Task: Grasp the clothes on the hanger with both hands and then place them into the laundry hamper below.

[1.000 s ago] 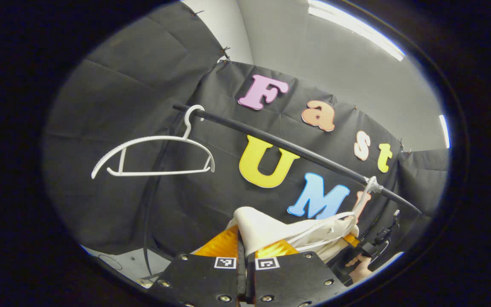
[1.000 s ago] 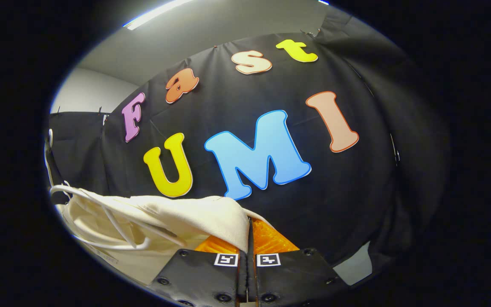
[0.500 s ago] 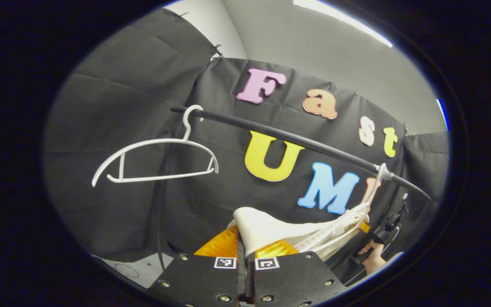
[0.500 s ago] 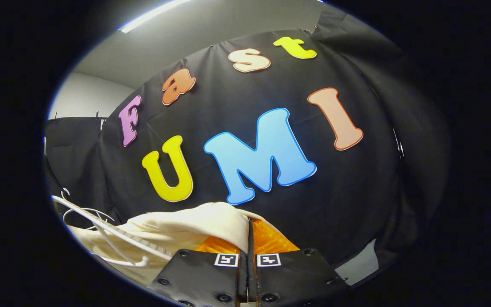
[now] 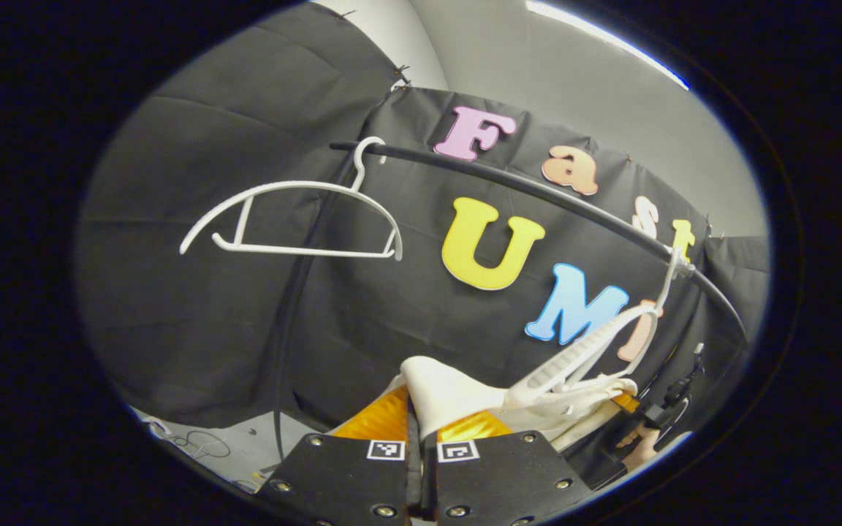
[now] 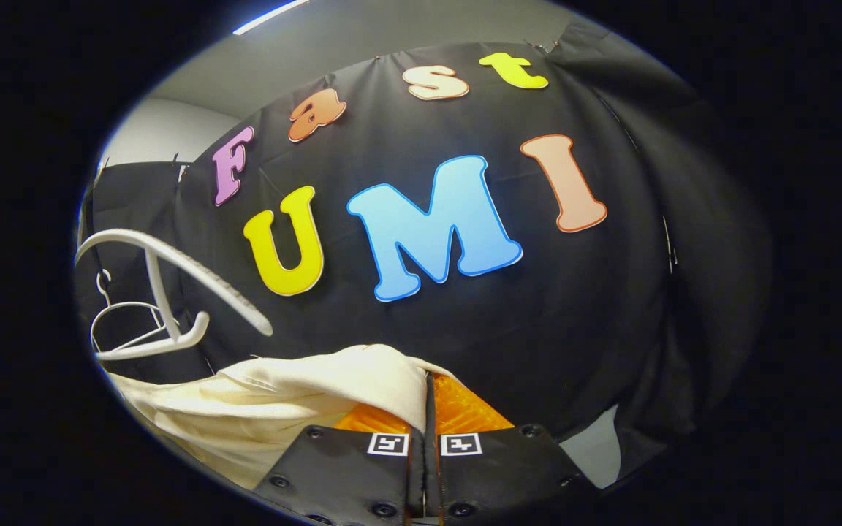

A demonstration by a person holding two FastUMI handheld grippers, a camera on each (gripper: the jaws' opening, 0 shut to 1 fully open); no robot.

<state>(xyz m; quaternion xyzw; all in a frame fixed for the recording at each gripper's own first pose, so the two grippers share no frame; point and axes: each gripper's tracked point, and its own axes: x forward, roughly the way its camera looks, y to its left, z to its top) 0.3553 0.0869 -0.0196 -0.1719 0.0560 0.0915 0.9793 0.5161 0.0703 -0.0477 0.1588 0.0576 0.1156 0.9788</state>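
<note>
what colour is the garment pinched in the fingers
Cream, plain, with no pattern: the soft cream cloth garment shows best in the right gripper view.

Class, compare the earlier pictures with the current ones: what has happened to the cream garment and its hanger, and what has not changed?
The cream cloth garment has slid down off its white plastic hanger, which now hangs bare above it on the black rail. Unchanged: the left gripper and right gripper stay shut on the garment, and the other empty white hanger remains on the rail.
</note>
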